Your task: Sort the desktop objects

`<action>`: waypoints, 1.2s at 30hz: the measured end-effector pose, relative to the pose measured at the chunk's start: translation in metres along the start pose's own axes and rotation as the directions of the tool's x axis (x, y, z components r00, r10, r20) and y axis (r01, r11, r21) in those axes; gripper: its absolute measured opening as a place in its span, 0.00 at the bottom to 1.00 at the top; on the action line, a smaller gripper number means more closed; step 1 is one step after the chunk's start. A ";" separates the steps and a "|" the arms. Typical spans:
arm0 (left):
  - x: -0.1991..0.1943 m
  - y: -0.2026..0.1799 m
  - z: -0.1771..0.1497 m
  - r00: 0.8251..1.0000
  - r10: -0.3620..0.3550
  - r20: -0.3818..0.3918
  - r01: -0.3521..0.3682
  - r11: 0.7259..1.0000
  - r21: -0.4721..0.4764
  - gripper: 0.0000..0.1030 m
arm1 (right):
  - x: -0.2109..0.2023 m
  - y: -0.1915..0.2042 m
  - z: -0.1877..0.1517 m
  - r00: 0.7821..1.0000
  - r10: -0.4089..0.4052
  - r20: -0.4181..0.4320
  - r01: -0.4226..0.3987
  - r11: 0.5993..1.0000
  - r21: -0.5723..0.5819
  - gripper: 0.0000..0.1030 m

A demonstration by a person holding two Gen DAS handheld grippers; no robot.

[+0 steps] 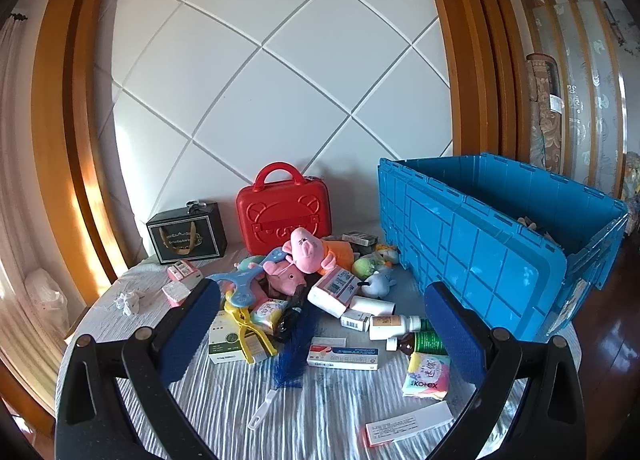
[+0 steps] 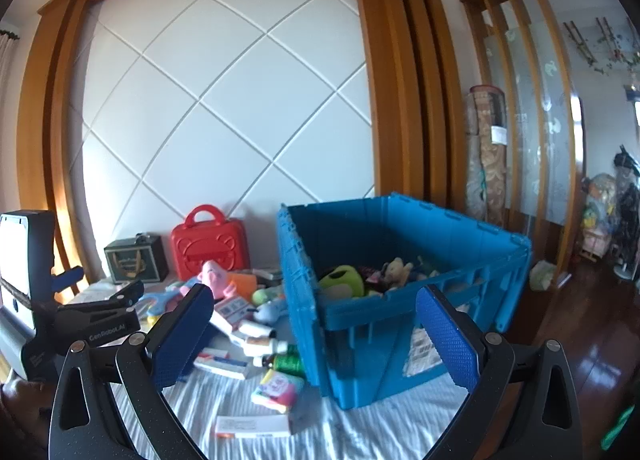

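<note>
A pile of small objects lies on the cloth-covered table (image 1: 224,400): a pink plush pig (image 1: 308,250), medicine boxes (image 1: 334,288), a white bottle (image 1: 392,326), a blue brush (image 1: 296,348) and a Kotex pack (image 1: 426,374). A blue crate (image 1: 492,244) stands to the right; in the right wrist view the crate (image 2: 360,332) holds plush toys (image 2: 344,280). My left gripper (image 1: 324,330) is open and empty above the pile. My right gripper (image 2: 314,334) is open and empty in front of the crate. The left gripper's body (image 2: 80,320) shows at the left of the right wrist view.
A red toy case (image 1: 282,212) and a black gift box (image 1: 186,232) stand at the back against the white padded wall. A flat box (image 1: 408,424) lies near the front edge. Crumpled tissue (image 1: 126,300) lies at the left. Wooden floor shows to the right.
</note>
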State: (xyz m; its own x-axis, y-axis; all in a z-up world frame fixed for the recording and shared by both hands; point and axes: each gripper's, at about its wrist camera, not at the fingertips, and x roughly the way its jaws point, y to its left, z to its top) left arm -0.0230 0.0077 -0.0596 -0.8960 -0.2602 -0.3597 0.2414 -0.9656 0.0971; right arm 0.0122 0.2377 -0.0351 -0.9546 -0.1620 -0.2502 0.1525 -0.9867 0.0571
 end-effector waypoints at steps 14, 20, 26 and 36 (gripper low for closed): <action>0.069 0.075 -0.036 0.991 0.057 -0.124 -0.061 0.998 -0.029 1.00 | 0.068 0.077 -0.027 0.986 0.122 -0.117 -0.129 0.990 -0.053 1.00; 0.115 0.130 -0.047 0.983 0.068 -0.169 -0.073 0.997 -0.023 1.00 | 0.127 0.126 -0.037 0.972 0.129 -0.194 -0.145 0.987 -0.070 1.00; 0.153 0.202 -0.077 0.965 0.095 -0.244 -0.098 0.995 -0.002 1.00 | 0.201 0.171 -0.064 0.936 0.135 -0.325 -0.161 0.985 -0.057 1.00; 0.219 0.238 -0.112 0.928 0.115 -0.354 -0.125 0.992 -0.007 1.00 | 0.301 0.224 -0.132 0.817 0.193 -0.543 -0.252 0.967 -0.035 1.00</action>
State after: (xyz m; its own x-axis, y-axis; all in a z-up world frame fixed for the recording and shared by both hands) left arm -0.1201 -0.2793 -0.2193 -0.6724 -0.3524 -0.6509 0.3547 -0.9253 0.1346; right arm -0.2075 -0.0341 -0.2250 -0.6116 -0.3317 -0.7183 0.3966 -0.9141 0.0845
